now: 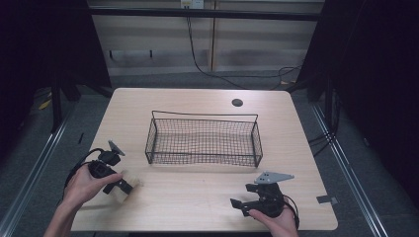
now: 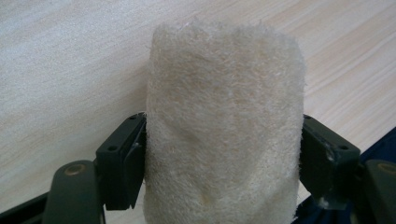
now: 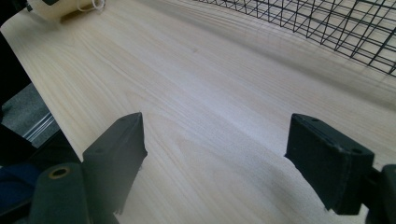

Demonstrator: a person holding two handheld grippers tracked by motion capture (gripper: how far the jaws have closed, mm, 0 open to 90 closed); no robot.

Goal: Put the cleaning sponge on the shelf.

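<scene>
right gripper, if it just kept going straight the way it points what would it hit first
Probably nothing at once: the right gripper stands open over bare table. Further along that line lies the far table corner where the cream loofah roll sits, with the wire basket off to one side. Depth is hard to judge.

Light wood table [image 1: 207, 192] with rounded corners, 1 dark round cable hole [image 1: 237, 102] near its far edge. Grey carpet floor [image 1: 44, 153] all round, metal floor rails [image 1: 353, 182] along both sides. Beige panelled back wall [image 1: 153, 34], black cable [image 1: 197, 61] hanging down it to the floor. Dark curtains [image 1: 380, 74] left and right; lighting dim.
</scene>
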